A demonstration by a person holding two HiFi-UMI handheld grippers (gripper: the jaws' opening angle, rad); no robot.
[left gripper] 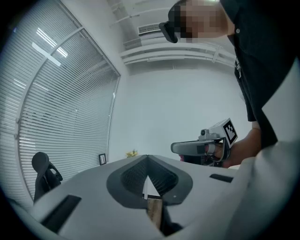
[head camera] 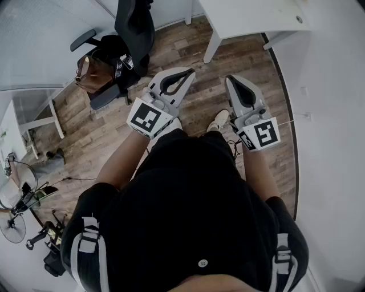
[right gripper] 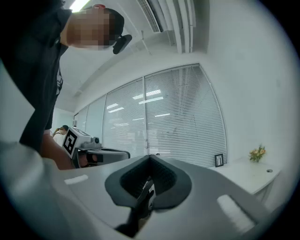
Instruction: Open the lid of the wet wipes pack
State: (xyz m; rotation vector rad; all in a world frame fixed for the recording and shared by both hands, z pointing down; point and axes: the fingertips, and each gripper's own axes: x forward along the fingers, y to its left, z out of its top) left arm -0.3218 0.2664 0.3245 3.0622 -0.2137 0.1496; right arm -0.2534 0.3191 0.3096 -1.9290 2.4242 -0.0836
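Observation:
No wet wipes pack shows in any view. In the head view I hold both grippers level in front of my body, above the wooden floor and my shoes. The left gripper has its jaws closed tip to tip, with nothing between them. The right gripper is also shut and empty. In the left gripper view the left gripper has its tips meeting, and the right gripper floats beside it. In the right gripper view the right gripper is closed too, with the left gripper at its left.
An office chair with a dark jacket and a brown bag stands ahead on the left. A white desk is at the far side, another white table at left. A fan and cables lie lower left. A white wall runs along the right.

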